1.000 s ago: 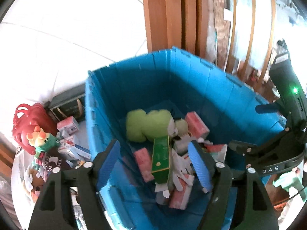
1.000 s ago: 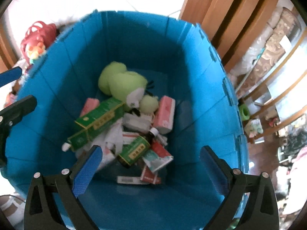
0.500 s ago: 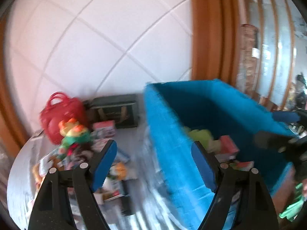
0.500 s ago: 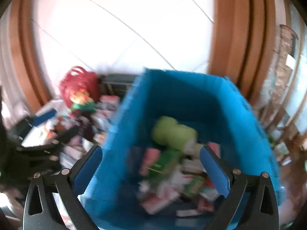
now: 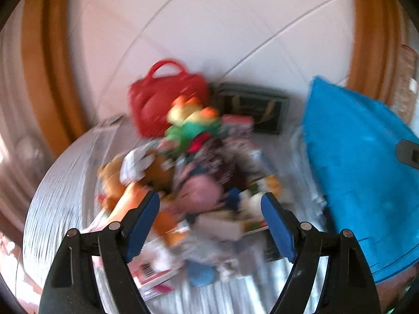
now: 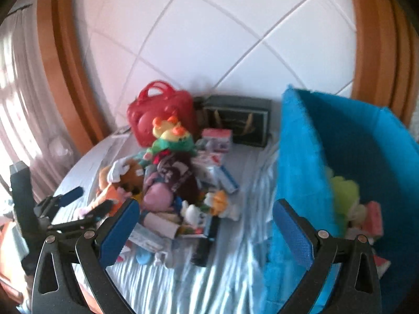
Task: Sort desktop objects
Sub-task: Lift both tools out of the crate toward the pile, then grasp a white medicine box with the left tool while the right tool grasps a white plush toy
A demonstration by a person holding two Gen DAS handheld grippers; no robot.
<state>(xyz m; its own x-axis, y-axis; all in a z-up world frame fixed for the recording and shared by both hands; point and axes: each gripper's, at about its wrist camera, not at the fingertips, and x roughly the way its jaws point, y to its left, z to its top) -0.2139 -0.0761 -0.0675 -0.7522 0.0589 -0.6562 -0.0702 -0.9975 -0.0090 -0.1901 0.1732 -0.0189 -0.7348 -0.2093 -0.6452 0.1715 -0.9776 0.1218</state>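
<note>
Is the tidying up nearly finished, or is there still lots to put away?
Some is done: a green plush and small boxes lie in the blue bin. Both the left gripper and right gripper are open and empty. A big pile of toys still waits.

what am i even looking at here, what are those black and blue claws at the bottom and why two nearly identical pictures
Those claws are hand-held grippers, one in each of a person's hands, each with a fisheye camera looking out along its fingers. One picture comes from the left gripper, the other from the right gripper; the right view also catches the left one at its left edge. Both stand open and hold nothing. Ahead, on a pale striped cloth, lies a heap of soft toys and small boxes, with a red bag and a dark box behind. At the right is a blue bin already holding a green plush.
</note>
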